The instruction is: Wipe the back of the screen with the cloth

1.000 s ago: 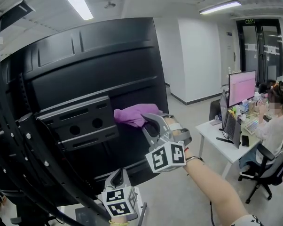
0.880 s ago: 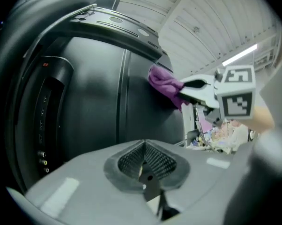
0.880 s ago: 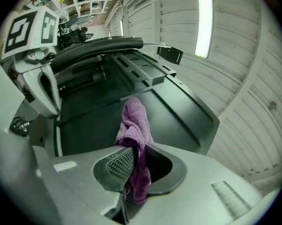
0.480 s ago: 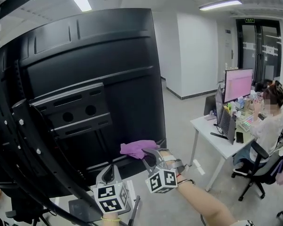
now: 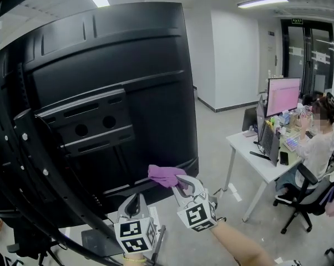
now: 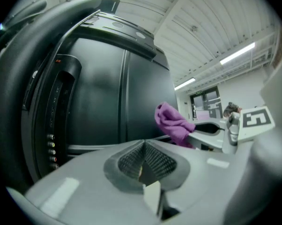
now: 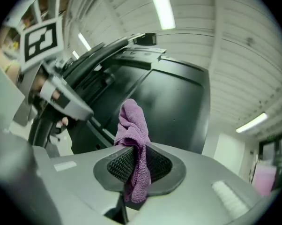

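Observation:
The big black back of the screen (image 5: 117, 82) fills the left half of the head view, with a mount plate (image 5: 92, 127) at its middle. My right gripper (image 5: 181, 186) is shut on a purple cloth (image 5: 165, 175), which presses against the screen's lower edge, right of centre. The cloth (image 7: 134, 130) sticks up from between the closed jaws in the right gripper view, in front of the dark panel (image 7: 174, 107). My left gripper (image 5: 135, 208) is shut and empty, just below the screen's bottom edge; its own view shows the cloth (image 6: 173, 123) off to the right.
A black stand arm (image 5: 28, 165) with bolts slants across the left. At the right, a white desk (image 5: 261, 159) carries monitors (image 5: 283, 96), and a person (image 5: 319, 143) sits in an office chair. Grey floor (image 5: 239, 226) lies between screen and desk.
My right gripper has dragged the purple cloth down the back of the screen, from beside the mount plate to the lower edge. The left gripper has stayed low near the bottom edge.

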`<action>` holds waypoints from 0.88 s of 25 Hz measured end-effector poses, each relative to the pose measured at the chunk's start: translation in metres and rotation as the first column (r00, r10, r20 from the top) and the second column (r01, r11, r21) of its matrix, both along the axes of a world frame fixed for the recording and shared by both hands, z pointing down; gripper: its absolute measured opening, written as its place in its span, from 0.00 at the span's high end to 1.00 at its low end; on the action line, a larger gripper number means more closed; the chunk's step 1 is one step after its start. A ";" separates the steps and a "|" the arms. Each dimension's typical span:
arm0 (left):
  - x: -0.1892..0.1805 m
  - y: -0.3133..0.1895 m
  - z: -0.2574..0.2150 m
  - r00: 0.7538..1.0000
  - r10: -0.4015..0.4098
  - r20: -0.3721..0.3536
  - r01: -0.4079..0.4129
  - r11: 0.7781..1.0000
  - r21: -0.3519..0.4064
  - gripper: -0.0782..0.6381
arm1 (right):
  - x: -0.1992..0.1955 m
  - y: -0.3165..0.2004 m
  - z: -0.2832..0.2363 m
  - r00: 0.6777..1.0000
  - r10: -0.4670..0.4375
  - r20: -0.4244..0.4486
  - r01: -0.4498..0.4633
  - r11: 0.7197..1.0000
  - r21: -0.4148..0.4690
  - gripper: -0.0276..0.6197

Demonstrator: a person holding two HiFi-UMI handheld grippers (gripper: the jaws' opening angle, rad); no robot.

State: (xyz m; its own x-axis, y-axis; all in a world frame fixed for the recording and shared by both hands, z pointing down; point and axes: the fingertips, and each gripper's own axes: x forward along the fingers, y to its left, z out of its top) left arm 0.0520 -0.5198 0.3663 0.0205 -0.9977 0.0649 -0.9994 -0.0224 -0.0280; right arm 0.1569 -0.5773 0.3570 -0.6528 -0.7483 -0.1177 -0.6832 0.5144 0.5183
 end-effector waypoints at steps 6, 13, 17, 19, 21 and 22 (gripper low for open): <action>0.018 0.013 0.012 0.998 0.055 -0.011 -0.055 0.998 0.024 0.88 | 0.023 0.027 0.003 0.952 -0.013 0.304 0.062 0.986 -0.153 0.89; 0.026 0.015 0.032 0.997 0.073 -0.038 -0.073 0.997 0.001 0.88 | 0.031 0.041 0.023 0.932 0.012 0.361 0.079 0.968 -0.237 0.89; 0.026 0.013 0.034 0.995 0.077 -0.062 -0.078 0.997 -0.006 0.88 | 0.030 0.044 0.023 0.933 0.009 0.359 0.081 0.969 -0.234 0.89; 0.027 0.011 0.032 0.994 0.083 -0.066 -0.083 0.997 -0.004 0.88 | 0.032 0.044 0.022 0.932 0.013 0.362 0.077 0.969 -0.233 0.89; 0.029 0.010 0.029 0.994 0.089 -0.066 -0.089 0.996 0.001 0.88 | 0.034 0.044 0.021 0.933 0.015 0.360 0.074 0.970 -0.233 0.89; 0.030 0.009 0.028 0.994 0.091 -0.067 -0.091 0.996 0.003 0.88 | 0.035 0.043 0.021 0.934 0.016 0.356 0.071 0.971 -0.230 0.89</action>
